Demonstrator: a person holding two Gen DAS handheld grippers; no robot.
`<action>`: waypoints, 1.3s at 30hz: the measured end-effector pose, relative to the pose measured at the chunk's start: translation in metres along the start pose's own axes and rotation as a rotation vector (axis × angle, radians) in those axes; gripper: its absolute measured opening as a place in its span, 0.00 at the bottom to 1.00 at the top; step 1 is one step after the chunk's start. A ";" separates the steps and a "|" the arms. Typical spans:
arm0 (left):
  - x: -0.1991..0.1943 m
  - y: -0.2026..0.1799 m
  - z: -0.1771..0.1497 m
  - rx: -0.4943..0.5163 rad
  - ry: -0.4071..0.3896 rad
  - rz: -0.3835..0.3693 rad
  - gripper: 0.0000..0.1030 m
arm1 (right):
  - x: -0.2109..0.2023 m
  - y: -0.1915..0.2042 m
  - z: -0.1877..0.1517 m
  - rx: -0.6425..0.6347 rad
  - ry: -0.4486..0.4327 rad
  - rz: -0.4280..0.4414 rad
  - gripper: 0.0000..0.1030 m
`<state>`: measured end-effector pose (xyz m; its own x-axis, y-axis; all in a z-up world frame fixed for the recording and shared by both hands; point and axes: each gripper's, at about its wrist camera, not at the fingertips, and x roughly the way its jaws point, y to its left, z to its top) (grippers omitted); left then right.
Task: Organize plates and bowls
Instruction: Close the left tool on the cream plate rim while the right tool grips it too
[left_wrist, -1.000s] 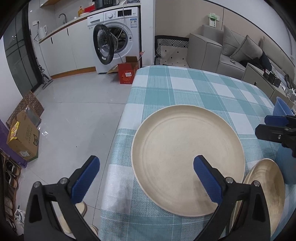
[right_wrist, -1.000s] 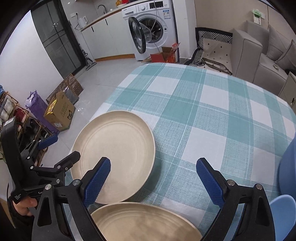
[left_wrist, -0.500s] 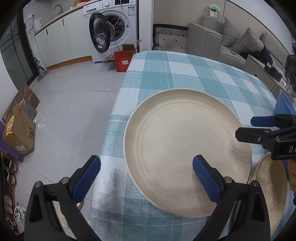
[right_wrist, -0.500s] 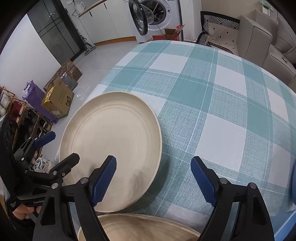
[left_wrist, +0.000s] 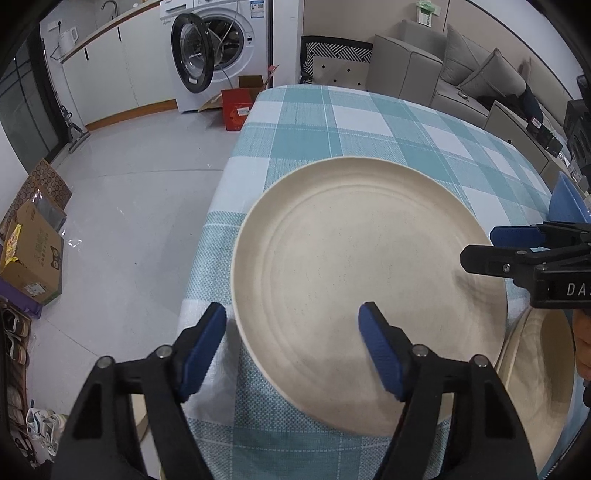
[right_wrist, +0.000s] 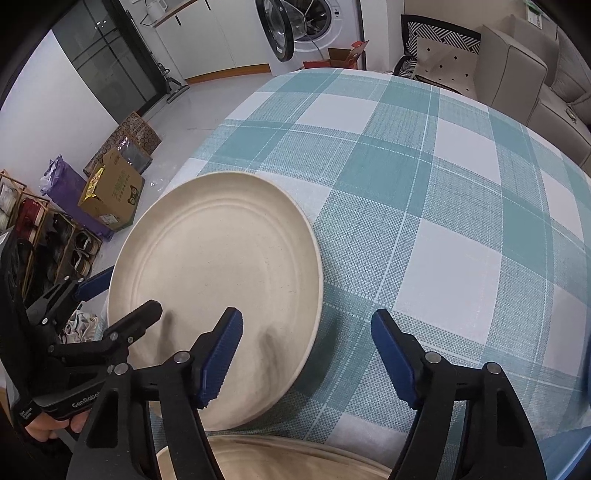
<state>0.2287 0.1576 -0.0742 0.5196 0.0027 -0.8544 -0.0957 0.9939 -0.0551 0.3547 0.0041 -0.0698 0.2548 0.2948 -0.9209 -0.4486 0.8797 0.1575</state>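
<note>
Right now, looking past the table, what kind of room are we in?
Most likely an open-plan flat, with kitchen and laundry beside a living area. A washing machine with its door open stands under a counter with white cabinets, a grey sofa sits behind the table, and a shoe rack is by the wall.

The second plate (left_wrist: 535, 373) is cut off by the picture's lower right edge, partly behind the left gripper's arm; the blue bowl (left_wrist: 567, 201) shows only a sliver at the edge
</note>
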 end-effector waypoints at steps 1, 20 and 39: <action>0.000 0.000 0.000 -0.001 0.000 -0.002 0.66 | 0.001 0.000 0.000 0.002 0.003 0.000 0.67; -0.003 0.016 -0.005 -0.053 -0.004 -0.037 0.36 | 0.007 0.004 -0.005 -0.013 0.021 -0.007 0.39; -0.006 0.017 -0.005 -0.052 -0.017 -0.012 0.17 | 0.004 0.012 -0.012 -0.065 -0.003 -0.054 0.17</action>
<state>0.2198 0.1737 -0.0729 0.5352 -0.0074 -0.8447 -0.1325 0.9868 -0.0926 0.3402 0.0119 -0.0755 0.2826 0.2493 -0.9263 -0.4892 0.8681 0.0843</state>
